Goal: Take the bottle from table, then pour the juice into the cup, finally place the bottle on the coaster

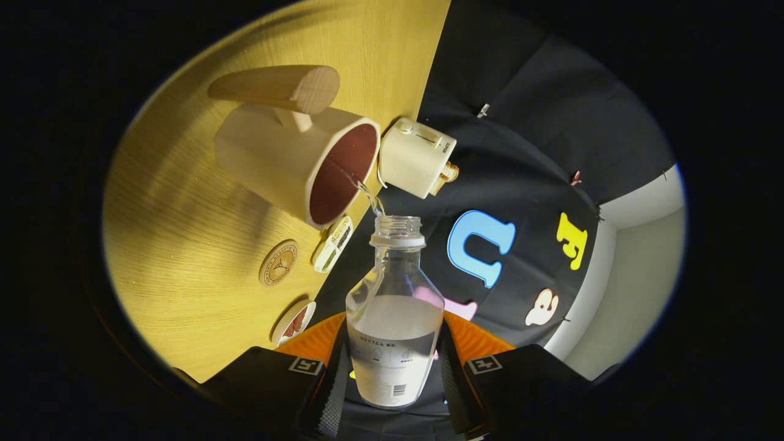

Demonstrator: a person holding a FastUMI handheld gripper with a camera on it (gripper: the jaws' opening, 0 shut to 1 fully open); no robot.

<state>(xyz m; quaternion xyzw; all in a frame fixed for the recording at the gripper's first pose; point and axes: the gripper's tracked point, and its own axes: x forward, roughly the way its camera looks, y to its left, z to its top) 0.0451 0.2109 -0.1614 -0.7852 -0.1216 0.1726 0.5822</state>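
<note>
My gripper [392, 383] is shut on a clear plastic bottle [394, 318] with a white label; both fingers press on its lower body. The bottle is uncapped and tipped over, its open neck [397, 231] pointing at the rim of a cream cup [294, 164] with a dark red inside and a wooden handle [275, 87]. A thin stream of clear liquid [367, 195] runs from the neck into the cup's mouth. Some liquid still fills part of the bottle. A round brown coaster [278, 262] lies on the wooden table [184, 202] beside the cup, to the left of the bottle.
A cream box-shaped device [416, 156] with a knob stands right behind the cup at the table's edge. A small white label card [334, 244] and a small round white dish [294, 321] lie near the coaster. Black cloth wall hangs beyond the table.
</note>
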